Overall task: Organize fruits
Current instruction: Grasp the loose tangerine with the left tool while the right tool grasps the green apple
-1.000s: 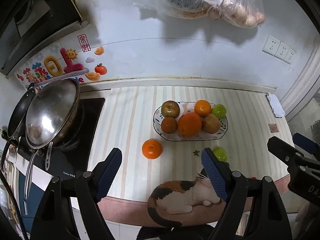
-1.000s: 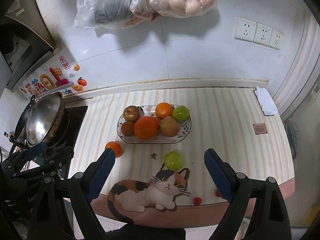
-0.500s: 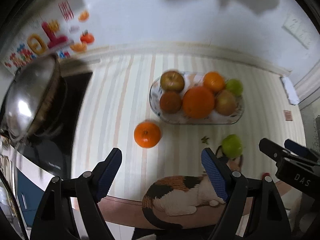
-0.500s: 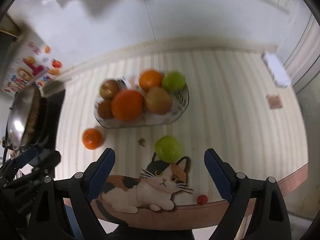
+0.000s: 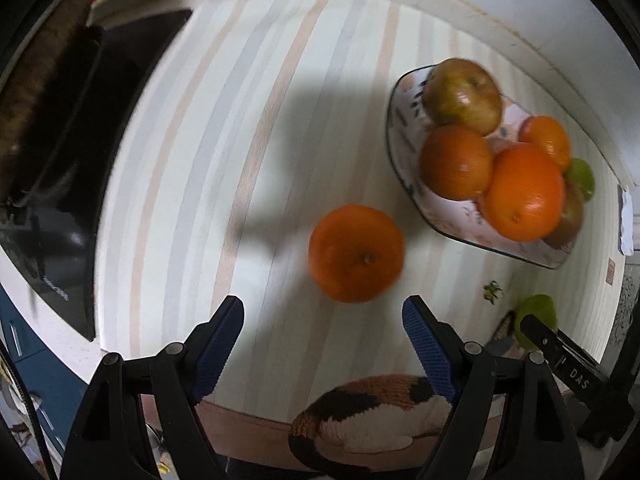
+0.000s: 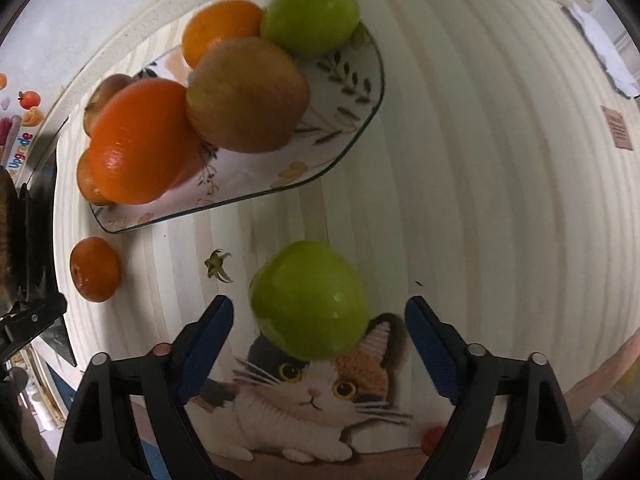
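left tongs [image 5: 323,322] released, by tangerine [image 5: 356,253] | right tongs [image 6: 319,322] released, flanking green apple [image 6: 309,300] | right tongs' arm reads "DAS"

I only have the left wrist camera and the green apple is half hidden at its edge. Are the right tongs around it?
Observer: The right tongs are open. The green apple sits between their tips, with gaps on both sides.
Operator: What is it lying on?
Observer: It overlaps the top of the cat picture's head.
Operator: Any room in the dish?
Observer: The dish has a bare patch at its right end, below a second green apple.
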### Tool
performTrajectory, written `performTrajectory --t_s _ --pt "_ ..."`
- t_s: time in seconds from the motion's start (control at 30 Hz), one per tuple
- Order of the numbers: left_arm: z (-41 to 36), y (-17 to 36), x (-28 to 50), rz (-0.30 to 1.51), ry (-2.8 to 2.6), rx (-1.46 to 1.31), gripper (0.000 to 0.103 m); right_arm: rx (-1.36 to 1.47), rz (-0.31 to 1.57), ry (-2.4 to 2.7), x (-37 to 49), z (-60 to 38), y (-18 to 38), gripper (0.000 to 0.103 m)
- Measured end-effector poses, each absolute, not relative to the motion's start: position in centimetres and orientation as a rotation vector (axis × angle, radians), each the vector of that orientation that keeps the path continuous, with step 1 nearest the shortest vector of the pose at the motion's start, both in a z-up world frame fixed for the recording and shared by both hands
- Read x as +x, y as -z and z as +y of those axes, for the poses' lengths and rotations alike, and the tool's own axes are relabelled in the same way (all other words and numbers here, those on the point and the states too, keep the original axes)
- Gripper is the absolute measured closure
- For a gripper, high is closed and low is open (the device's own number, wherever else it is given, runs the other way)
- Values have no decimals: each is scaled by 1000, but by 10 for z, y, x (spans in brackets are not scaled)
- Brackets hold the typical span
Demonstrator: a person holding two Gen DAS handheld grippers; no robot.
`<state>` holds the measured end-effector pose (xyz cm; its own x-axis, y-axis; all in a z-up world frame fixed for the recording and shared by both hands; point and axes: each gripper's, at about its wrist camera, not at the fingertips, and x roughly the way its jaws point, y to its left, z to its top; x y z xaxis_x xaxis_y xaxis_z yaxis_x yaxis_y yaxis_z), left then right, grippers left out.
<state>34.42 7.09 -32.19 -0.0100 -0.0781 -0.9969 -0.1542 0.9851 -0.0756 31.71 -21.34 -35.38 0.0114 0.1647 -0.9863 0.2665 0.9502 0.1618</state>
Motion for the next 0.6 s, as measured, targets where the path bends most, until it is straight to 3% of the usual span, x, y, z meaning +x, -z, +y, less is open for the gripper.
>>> performTrajectory --t_s 0.33,0.47,0.6 --pt "47 372 367 1642 -22 -150 22 303 1594 58 326 -201 381 36" --pt "37 370 372 1594 -28 -106 41 291 1594 53 328 -200 385 39" --pt "30 368 372 1562 -18 -88 41 284 1582 49 323 -198 385 40"
